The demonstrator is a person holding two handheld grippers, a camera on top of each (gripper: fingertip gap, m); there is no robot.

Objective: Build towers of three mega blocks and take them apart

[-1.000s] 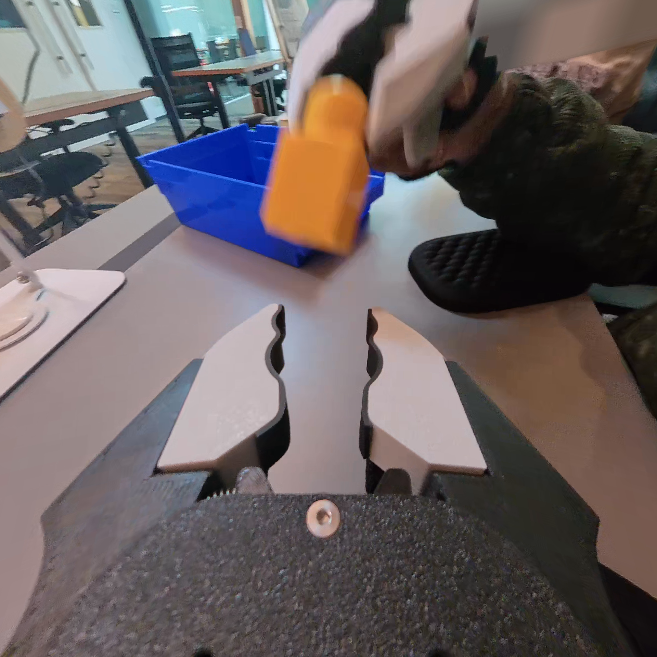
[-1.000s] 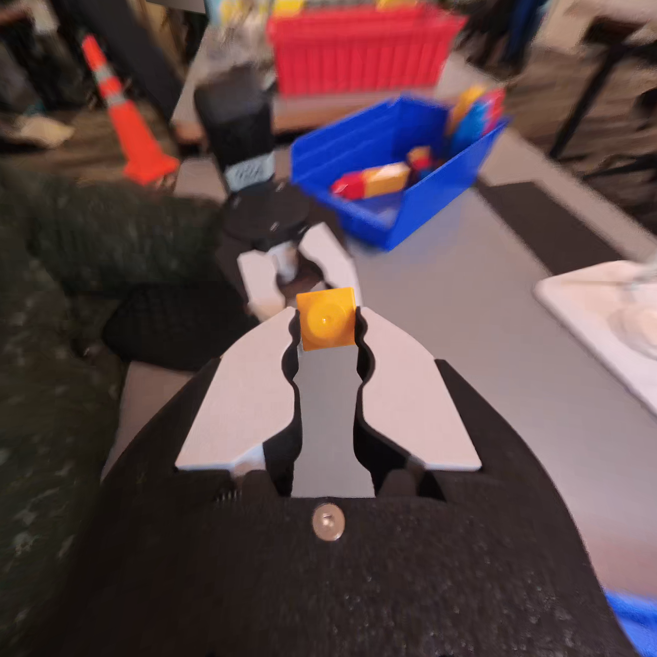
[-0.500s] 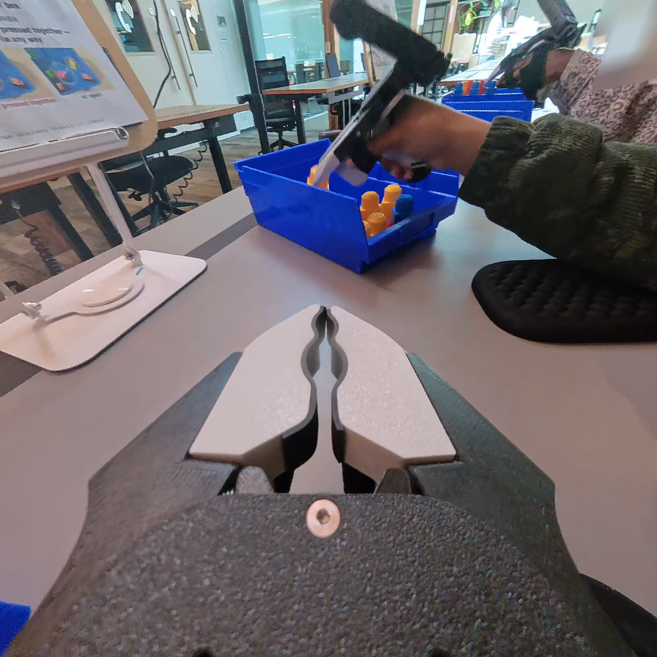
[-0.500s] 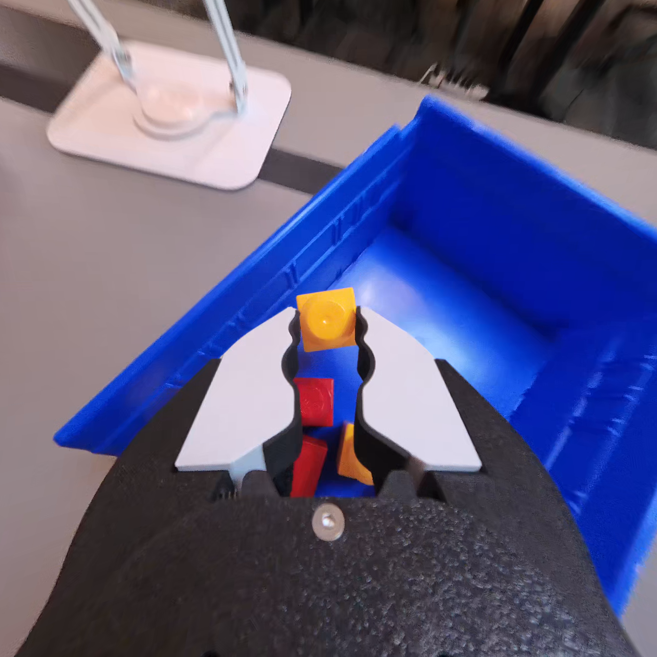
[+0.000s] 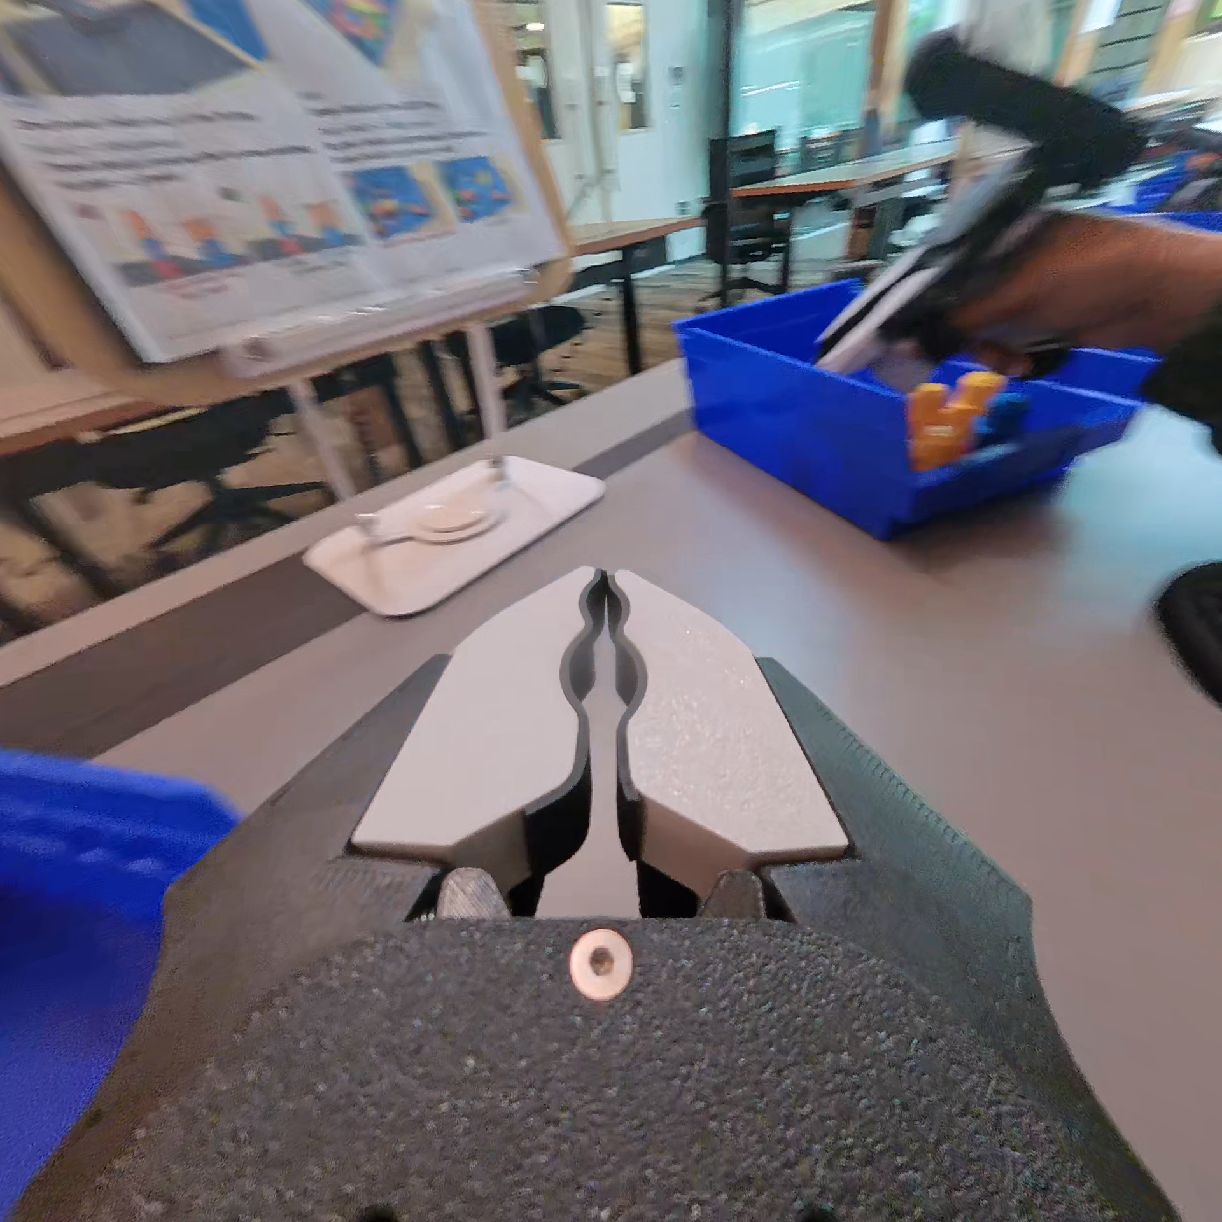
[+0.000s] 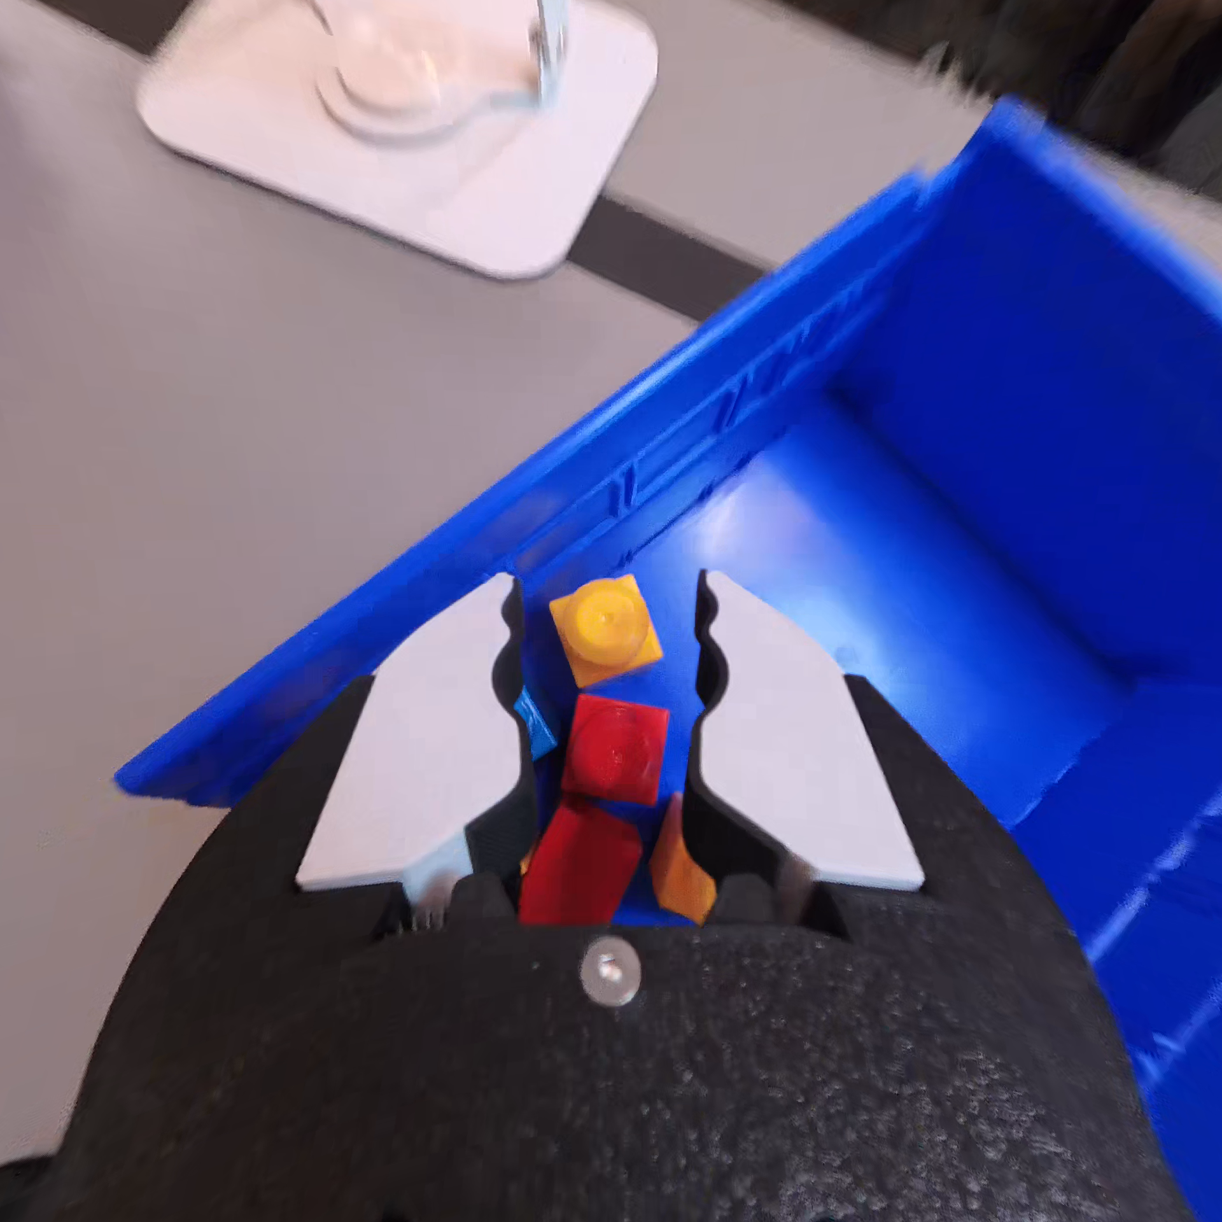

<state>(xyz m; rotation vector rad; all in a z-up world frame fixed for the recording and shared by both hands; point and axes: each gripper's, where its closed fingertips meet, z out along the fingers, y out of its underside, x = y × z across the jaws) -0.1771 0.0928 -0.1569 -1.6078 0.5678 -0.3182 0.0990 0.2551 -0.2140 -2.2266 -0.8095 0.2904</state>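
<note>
My right gripper (image 6: pixel 607 582) is open and points down into a blue bin (image 6: pixel 661 449). An orange block (image 6: pixel 605 628) lies loose between its fingers, on the bin floor or dropping to it. A red block (image 6: pixel 615 747), another red block (image 6: pixel 575 866), an orange block (image 6: pixel 684 873) and a blue one (image 6: pixel 532 724) lie below it. My left gripper (image 5: pixel 605 582) is shut and empty above the grey table (image 5: pixel 859 661). In the left wrist view the right gripper (image 5: pixel 879 317) reaches into the bin (image 5: pixel 793 410), where orange blocks (image 5: pixel 945 416) and a blue block (image 5: pixel 1005 416) show.
A white stand base (image 5: pixel 456 529) holding an instruction sheet (image 5: pixel 264 165) sits left of the bin; it also shows in the right wrist view (image 6: pixel 397 132). Another blue bin's edge (image 5: pixel 79 893) is at my near left. A black pad (image 5: pixel 1190 628) lies at the right edge. Tip to tip, the grippers are about 35 cm apart.
My right gripper opened over the bin and let go of the orange block. My left gripper closed fully and swung left, away from the bin.
</note>
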